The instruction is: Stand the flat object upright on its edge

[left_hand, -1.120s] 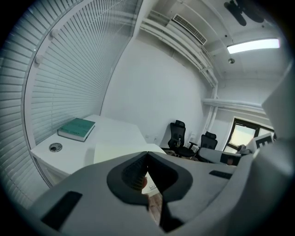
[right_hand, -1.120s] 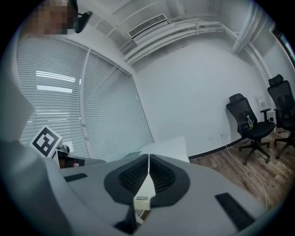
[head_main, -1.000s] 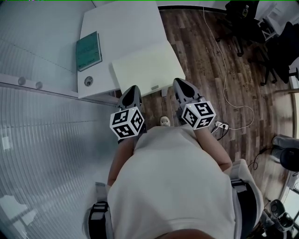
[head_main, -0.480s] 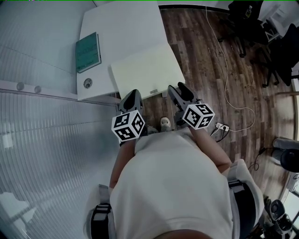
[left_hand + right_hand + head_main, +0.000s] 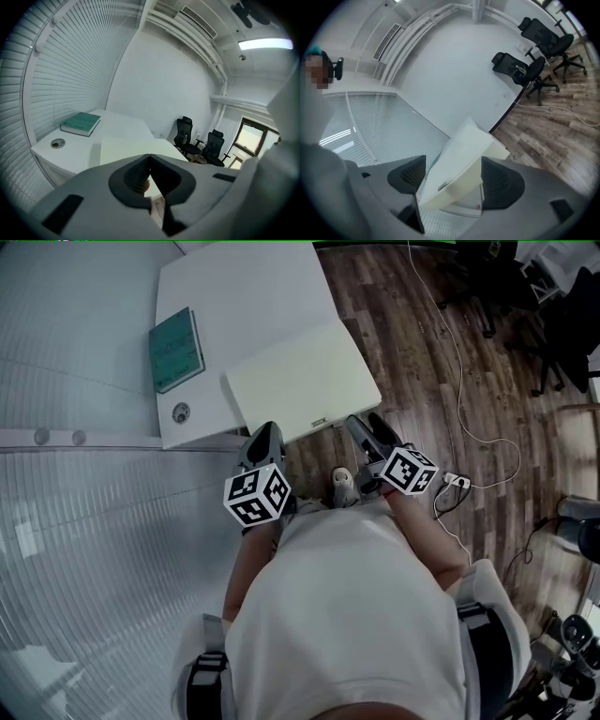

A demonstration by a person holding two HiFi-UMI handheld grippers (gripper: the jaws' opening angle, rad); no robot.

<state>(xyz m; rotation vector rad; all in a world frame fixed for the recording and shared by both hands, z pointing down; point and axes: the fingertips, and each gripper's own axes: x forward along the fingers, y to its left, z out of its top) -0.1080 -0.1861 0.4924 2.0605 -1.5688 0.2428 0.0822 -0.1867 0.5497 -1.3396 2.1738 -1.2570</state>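
Note:
A teal book (image 5: pixel 175 348) lies flat at the left side of the white table (image 5: pixel 244 296); it also shows in the left gripper view (image 5: pixel 80 123). A pale cream board (image 5: pixel 300 381) lies flat nearer me and overhangs the table's front edge. My left gripper (image 5: pixel 265 430) hangs just in front of that edge, jaws shut with nothing in them (image 5: pixel 149 155). My right gripper (image 5: pixel 367 420) is by the board's near right corner. Its jaws have just been opening and stand wide (image 5: pixel 453 159); the board (image 5: pixel 461 140) shows ahead in the gap, untouched.
A round cable hole (image 5: pixel 181 412) sits in the table's near left corner. Window blinds (image 5: pixel 94 549) run along the left. Black office chairs (image 5: pixel 562 324), a white cable (image 5: pixel 455 352) and a power strip (image 5: pixel 457 481) are on the wood floor at right.
The right gripper's jaws went from shut to wide open while it rolled and sank lower. The left gripper dipped slightly and stayed shut.

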